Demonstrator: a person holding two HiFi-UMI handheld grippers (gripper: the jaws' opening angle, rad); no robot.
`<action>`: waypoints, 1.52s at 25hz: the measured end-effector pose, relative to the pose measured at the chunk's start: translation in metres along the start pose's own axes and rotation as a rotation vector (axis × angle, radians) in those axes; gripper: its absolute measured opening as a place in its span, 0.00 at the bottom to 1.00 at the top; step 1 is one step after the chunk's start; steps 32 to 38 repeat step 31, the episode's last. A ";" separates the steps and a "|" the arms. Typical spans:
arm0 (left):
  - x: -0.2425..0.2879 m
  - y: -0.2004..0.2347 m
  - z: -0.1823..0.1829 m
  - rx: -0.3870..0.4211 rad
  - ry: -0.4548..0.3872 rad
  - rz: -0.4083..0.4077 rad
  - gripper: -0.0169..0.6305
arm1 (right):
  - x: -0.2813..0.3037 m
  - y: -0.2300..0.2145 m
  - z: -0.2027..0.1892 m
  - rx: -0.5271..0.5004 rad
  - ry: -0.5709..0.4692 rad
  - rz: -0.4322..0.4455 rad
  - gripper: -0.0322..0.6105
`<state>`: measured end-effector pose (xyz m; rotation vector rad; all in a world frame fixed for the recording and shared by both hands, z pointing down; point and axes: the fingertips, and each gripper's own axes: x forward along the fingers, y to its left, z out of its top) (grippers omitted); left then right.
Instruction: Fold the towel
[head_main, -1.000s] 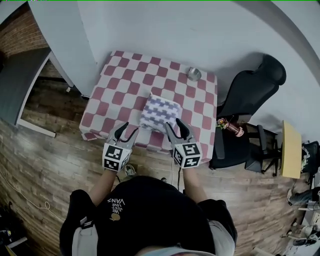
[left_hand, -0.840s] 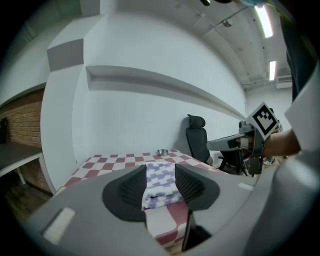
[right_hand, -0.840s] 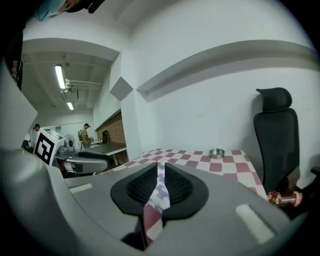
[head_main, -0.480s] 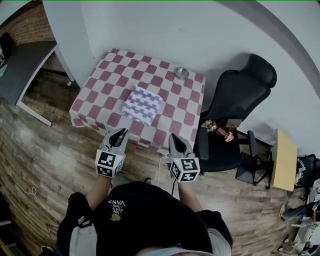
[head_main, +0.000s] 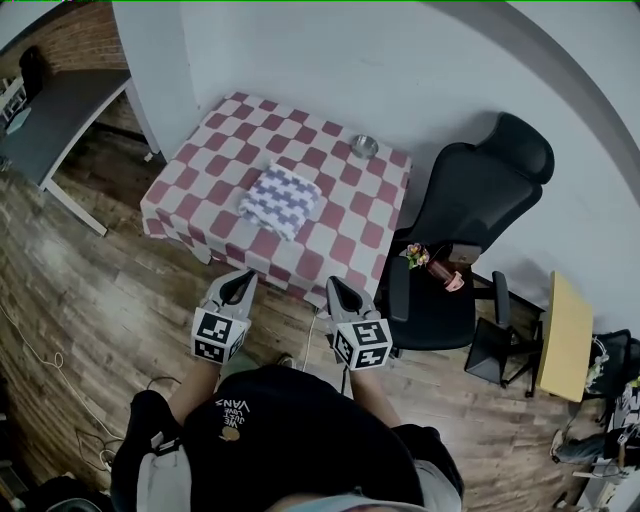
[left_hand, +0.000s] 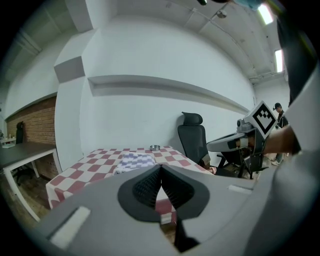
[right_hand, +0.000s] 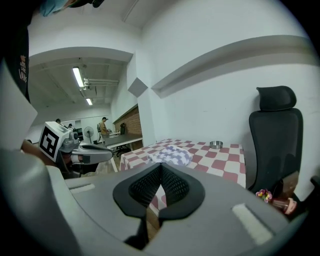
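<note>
Jaws together and empty, left gripper (head_main: 243, 281) just closed, right gripper (head_main: 336, 289) alike.

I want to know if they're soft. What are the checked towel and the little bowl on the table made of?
Towel: probably soft woven cloth, matte; it lies in rounded folds. Bowl: likely metal, grey with a shine, though too small to be sure.

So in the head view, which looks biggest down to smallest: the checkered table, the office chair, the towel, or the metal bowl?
1. checkered table
2. office chair, somewhat smaller
3. towel
4. metal bowl, clearly smallest
</note>
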<state>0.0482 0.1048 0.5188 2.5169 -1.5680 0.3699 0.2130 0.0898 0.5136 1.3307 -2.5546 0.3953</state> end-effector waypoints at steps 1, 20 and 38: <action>-0.001 -0.002 -0.002 0.001 0.001 0.002 0.03 | 0.000 0.000 -0.002 -0.002 0.004 0.007 0.06; -0.015 -0.006 -0.011 0.024 0.021 0.043 0.03 | 0.002 0.010 -0.013 -0.056 0.060 0.038 0.06; -0.005 -0.006 -0.016 0.030 0.032 0.028 0.03 | 0.014 0.012 -0.012 -0.056 0.065 0.032 0.06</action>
